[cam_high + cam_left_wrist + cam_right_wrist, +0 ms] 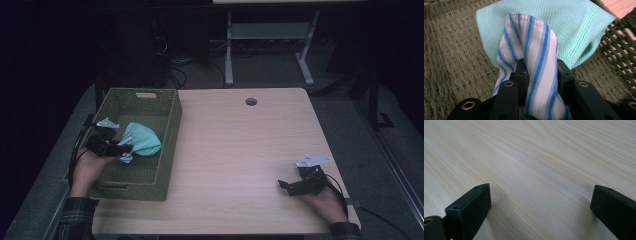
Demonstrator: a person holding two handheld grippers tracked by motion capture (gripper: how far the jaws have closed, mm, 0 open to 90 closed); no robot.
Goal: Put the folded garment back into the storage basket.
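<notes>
Left gripper view has your left gripper (pixel 540 72) clamped on the striped cloth (pixel 534 57), with the mint towel (pixel 564 27) just beyond its tips, inside the basket (pixel 454 65). If you release carelessly, that fold could snag a jaw (your right gripper (pixel 540 202), jaws apart, idles over the table (pixel 536 157)).

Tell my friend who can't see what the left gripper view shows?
The left gripper, with its two black jaws closed on a white cloth with blue stripes, holds it inside a woven olive-green basket. A mint-green waffle-textured cloth is bunched behind the striped one.
</notes>
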